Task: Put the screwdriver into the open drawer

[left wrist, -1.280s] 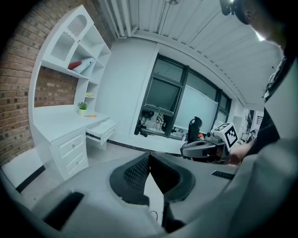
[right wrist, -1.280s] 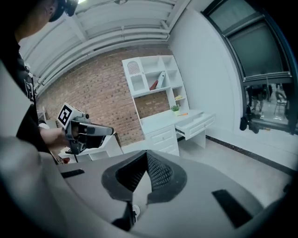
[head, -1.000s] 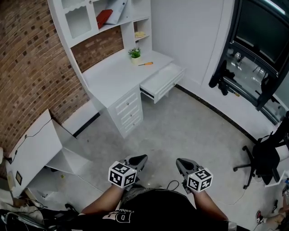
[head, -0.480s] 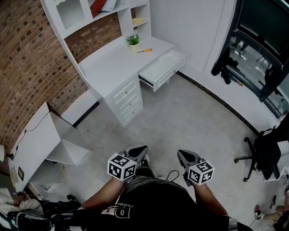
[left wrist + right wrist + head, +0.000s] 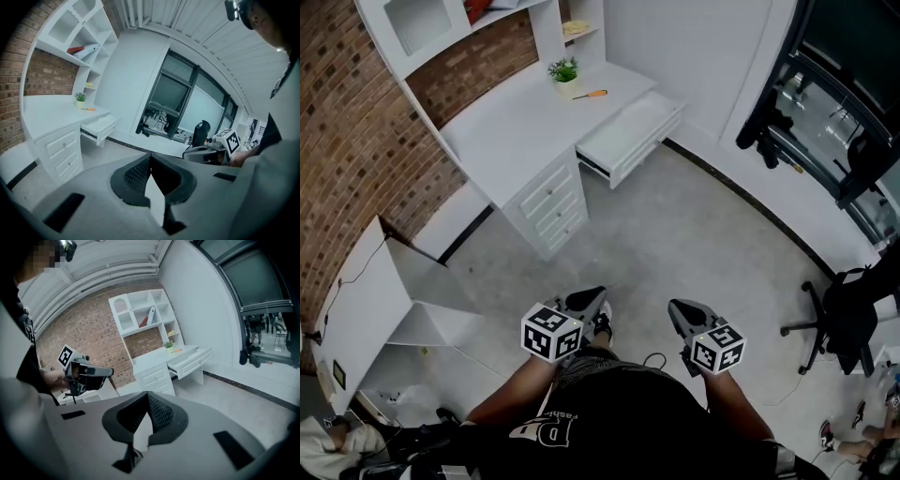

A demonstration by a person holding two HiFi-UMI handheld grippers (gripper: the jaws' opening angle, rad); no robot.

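Observation:
An orange-handled screwdriver point(image 5: 592, 94) lies on the white desk point(image 5: 502, 131), beside a small potted plant point(image 5: 565, 72). The open drawer point(image 5: 628, 137) juts out of the desk's right end, below the screwdriver. Both grippers are held low by the person's body, far from the desk. My left gripper point(image 5: 587, 304) and right gripper point(image 5: 682, 313) are shut and hold nothing. The left gripper view shows the screwdriver point(image 5: 87, 109) and drawer point(image 5: 100, 127) far off past my left gripper point(image 5: 150, 159). Likewise, the right gripper view shows the screwdriver point(image 5: 176, 350) and drawer point(image 5: 190, 361) beyond my right gripper point(image 5: 148, 397).
Shelves point(image 5: 492, 23) rise behind the desk against a brick wall point(image 5: 356, 141). An open white cabinet point(image 5: 389, 305) lies on the floor at the left. A dark exercise machine point(image 5: 820, 112) and an office chair point(image 5: 844, 323) stand at the right. Grey floor point(image 5: 694, 244) lies between me and the desk.
The desk, drawer and screwdriver have slid left and up in the head view as the person moves. Both grippers stay shut, side by side, a little higher in the picture.

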